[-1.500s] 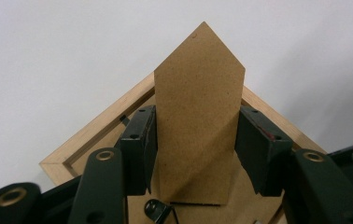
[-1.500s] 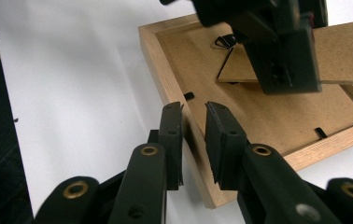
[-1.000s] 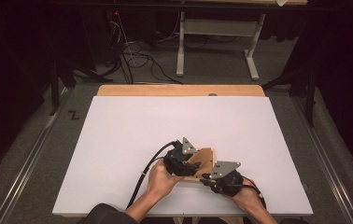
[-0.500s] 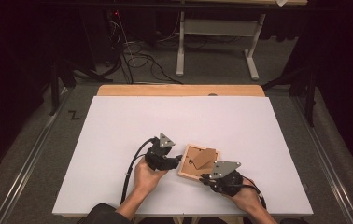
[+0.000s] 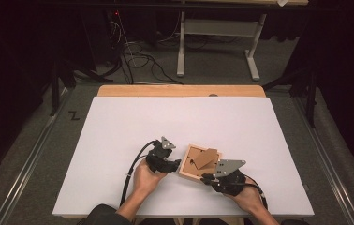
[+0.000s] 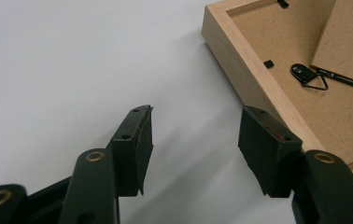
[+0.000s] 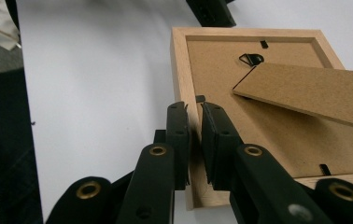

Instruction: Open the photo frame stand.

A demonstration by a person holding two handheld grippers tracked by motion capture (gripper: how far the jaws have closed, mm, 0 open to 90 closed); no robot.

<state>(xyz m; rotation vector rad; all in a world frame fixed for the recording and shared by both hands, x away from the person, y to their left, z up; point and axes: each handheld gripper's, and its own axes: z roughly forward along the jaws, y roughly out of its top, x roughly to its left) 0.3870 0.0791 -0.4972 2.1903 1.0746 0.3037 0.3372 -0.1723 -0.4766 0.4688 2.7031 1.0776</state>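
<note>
Since the earlier frames the left gripper (image 5: 175, 163) has drawn away from over the picture frame (image 5: 187, 172) to that frame's left side, and its jaws have just been opening with nothing between them. In the left gripper view (image 6: 195, 140) the two black jaws stand well apart over the bare white table top (image 5: 119, 126), the right-hand jaw just beside the frame's pale wooden edge (image 6: 240, 74) but not pressing on it.

The picture frame lies face down near the front edge of the table, between the two grippers, its brown backing board (image 7: 277, 135) up. A metal hanger loop (image 6: 311, 79) sits on the backing, and the cardboard stand flap (image 7: 305, 93) is raised off it at a tilt.

To the right, the right gripper (image 7: 194, 135) is clamped on the frame's wooden rim, one jaw outside the rim and one inside against the backing. From above, that gripper (image 5: 209, 177) sits at the frame's near right corner, the hand behind it.
</note>
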